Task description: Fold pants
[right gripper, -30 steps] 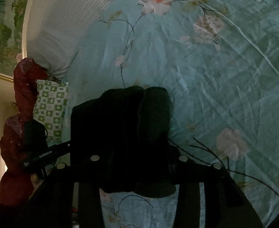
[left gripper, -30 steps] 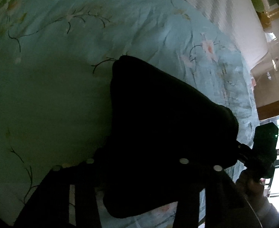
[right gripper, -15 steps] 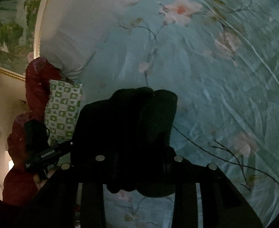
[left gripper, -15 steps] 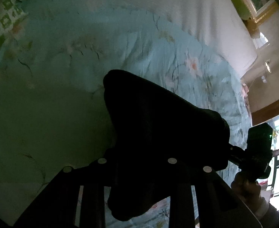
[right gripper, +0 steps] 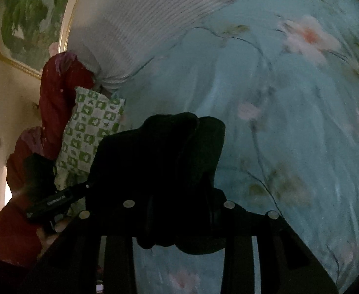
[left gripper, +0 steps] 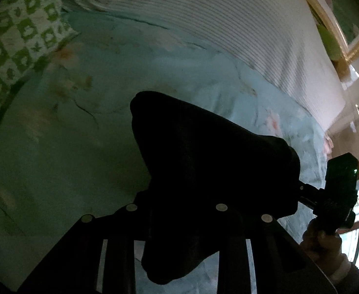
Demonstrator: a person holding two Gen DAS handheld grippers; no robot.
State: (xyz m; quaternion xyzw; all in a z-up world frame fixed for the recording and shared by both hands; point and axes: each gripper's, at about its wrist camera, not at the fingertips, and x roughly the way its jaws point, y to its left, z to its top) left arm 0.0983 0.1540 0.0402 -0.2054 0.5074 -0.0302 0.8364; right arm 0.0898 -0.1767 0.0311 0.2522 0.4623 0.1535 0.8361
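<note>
The black pants (left gripper: 204,166) hang folded between both grippers, lifted above a light blue floral bedspread (left gripper: 57,147). My left gripper (left gripper: 177,223) is shut on one end of the pants; its fingertips are hidden in the dark cloth. My right gripper (right gripper: 179,218) is shut on the other end of the pants (right gripper: 160,166), which bunch over its fingers. The right gripper also shows at the right edge of the left wrist view (left gripper: 336,196), and the left gripper at the left of the right wrist view (right gripper: 54,201).
A white striped pillow (left gripper: 228,24) lies at the head of the bed. A green-and-white checked cushion (right gripper: 89,132) and dark red bedding (right gripper: 57,98) sit at the bed's left side. A gold-framed picture (right gripper: 27,24) hangs on the wall.
Both grippers have lifted and tilted up with the pants still held; the pillow and checked cushion have come into view and the bedspread has dropped lower in the frames.
</note>
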